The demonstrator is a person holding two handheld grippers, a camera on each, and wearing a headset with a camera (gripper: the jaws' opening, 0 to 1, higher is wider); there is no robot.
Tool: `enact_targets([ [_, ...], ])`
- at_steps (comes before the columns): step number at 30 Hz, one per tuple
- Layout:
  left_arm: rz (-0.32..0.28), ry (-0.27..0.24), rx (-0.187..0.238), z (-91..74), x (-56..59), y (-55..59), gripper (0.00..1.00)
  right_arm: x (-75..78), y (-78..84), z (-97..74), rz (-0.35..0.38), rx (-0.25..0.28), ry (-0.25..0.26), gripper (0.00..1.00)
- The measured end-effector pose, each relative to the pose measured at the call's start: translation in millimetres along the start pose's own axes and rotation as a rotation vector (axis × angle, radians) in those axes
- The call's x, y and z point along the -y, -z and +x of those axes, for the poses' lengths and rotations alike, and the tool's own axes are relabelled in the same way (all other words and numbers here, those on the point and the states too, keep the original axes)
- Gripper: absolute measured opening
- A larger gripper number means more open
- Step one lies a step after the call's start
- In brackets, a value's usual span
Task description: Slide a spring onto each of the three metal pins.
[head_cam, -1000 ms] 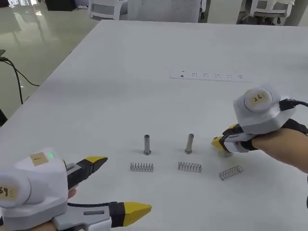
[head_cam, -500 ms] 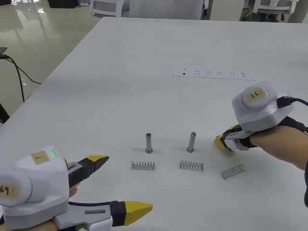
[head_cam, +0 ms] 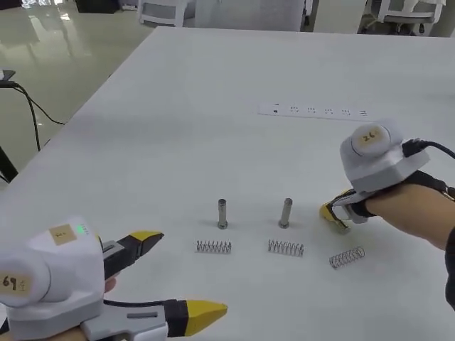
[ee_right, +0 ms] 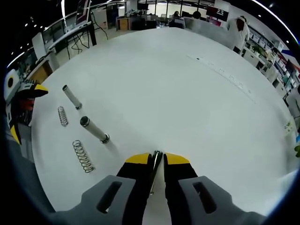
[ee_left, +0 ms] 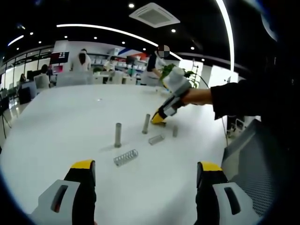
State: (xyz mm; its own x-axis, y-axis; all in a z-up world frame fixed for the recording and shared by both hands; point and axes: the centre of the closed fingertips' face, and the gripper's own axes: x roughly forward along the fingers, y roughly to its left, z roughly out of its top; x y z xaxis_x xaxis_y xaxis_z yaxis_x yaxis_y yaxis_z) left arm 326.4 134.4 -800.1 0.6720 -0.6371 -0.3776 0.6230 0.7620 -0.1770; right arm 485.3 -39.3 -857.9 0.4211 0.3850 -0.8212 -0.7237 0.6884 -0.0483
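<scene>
While L gripper (head_cam: 192, 273) apart, R gripper (ee_right: 157, 158) tight on 1 pin (ee_right: 153, 176): 2 pins (head_cam: 222, 213) (head_cam: 286, 212), 3 springs (head_cam: 213, 246) (head_cam: 286, 248) (head_cam: 347, 257).

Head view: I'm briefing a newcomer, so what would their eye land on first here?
The left pin and middle pin stand upright on the white table, with three springs lying loose in a row before them. At the row's right end the right gripper is closed on what looks like the third pin, while the left gripper hangs wide open at the near left.
</scene>
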Motion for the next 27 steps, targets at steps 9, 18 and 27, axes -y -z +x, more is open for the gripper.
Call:
enact_targets([
  [9, 0.002, 0.001, -0.001, -0.1, 0.0, -0.2, 0.86, 0.4, 0.5, 0.9, 0.049, -0.045, -0.003, 0.06],
  [18, 0.003, 0.000, 0.001, -0.2, -0.3, -0.6, 0.86, 1.5, 2.3, -0.9, 0.107, -0.036, -0.006, 0.05],
  [27, 0.010, 0.004, -0.003, 0.4, 0.4, -0.4, 0.85, -0.2, -3.8, -18.4, 0.114, 0.009, 0.001, 0.05],
])
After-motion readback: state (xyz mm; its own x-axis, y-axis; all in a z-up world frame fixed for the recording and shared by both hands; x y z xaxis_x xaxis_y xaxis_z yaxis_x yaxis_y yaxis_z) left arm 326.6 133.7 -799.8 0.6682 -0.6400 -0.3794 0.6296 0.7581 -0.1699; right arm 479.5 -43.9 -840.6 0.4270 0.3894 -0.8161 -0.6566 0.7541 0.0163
